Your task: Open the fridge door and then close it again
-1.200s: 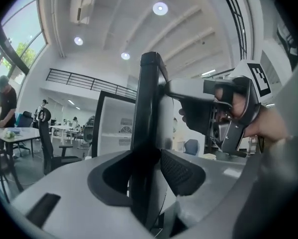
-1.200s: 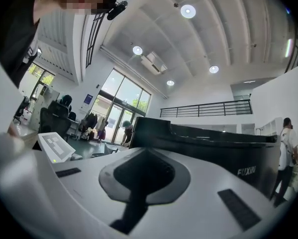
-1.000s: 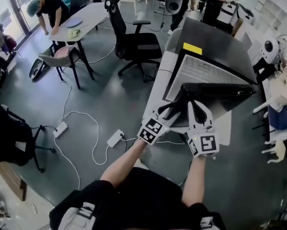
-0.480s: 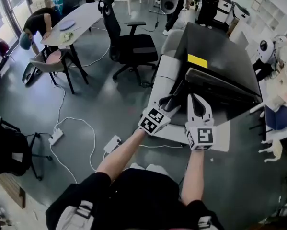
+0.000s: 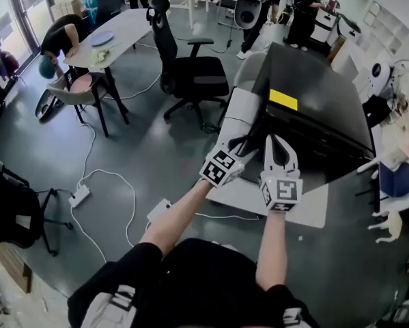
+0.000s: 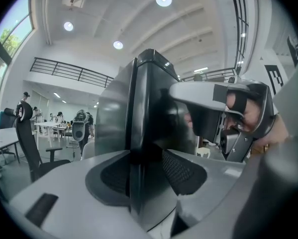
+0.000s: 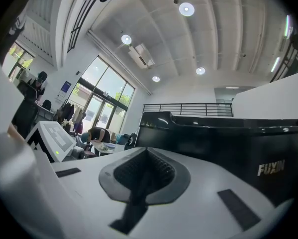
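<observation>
The black fridge (image 5: pixel 317 91) with a yellow sticker (image 5: pixel 283 100) stands on a white base (image 5: pixel 255 195) in front of me. Its door (image 5: pixel 306 139) lies almost flat against the body. My left gripper (image 5: pixel 253 144) straddles the door's free edge (image 6: pixel 144 113). Its jaws have just been opening, and the edge stands between the pads (image 6: pixel 186 173), which sit close on both sides. My right gripper (image 5: pixel 276 141) is shut on nothing and points at the door's front beside the left one. In the right gripper view its closed tips (image 7: pixel 144 176) face the fridge's dark front (image 7: pixel 223 138).
A black office chair (image 5: pixel 190 67) stands left of the fridge. Power strips and cables (image 5: pixel 81 195) lie on the grey floor. A person bends over a table (image 5: pixel 115 33) at the far left. Another black chair (image 5: pixel 13 214) is at the left edge, white furniture (image 5: pixel 402 135) at the right.
The door has swung from wide open to nearly closed against the fridge. Both grippers have moved forward with it, toward the fridge body.
</observation>
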A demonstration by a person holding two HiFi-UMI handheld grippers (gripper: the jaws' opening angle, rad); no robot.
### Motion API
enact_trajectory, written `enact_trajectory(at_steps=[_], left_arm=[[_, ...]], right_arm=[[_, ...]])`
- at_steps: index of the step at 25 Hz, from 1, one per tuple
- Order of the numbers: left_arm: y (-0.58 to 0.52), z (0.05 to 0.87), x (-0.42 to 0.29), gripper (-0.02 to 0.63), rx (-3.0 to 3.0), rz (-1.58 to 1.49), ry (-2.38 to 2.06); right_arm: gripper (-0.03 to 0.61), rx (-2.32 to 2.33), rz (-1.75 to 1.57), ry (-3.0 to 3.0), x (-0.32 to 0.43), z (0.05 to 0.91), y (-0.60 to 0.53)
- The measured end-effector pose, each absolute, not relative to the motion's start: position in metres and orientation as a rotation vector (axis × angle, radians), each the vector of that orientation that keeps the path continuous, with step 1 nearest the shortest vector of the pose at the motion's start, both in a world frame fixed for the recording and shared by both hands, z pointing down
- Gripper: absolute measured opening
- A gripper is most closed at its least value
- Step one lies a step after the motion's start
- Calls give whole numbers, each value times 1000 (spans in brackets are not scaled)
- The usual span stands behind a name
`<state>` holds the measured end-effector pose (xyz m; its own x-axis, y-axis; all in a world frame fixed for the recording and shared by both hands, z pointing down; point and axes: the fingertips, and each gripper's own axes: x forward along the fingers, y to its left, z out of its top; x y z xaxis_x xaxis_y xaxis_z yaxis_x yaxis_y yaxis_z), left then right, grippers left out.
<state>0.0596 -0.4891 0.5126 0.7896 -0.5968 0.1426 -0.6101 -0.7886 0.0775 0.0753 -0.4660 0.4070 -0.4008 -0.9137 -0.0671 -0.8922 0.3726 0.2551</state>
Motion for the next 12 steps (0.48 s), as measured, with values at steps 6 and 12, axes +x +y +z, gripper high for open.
enact_trajectory(at_steps=[6, 12], left_arm=[[-490, 513, 56, 183, 2794, 119, -1047], [-475, 483, 46, 150, 2664, -188, -1115]], right_arm=[[-6, 1647, -362, -2577, 74, 417, -470], [-6, 1608, -263, -2607, 90, 431, -466]])
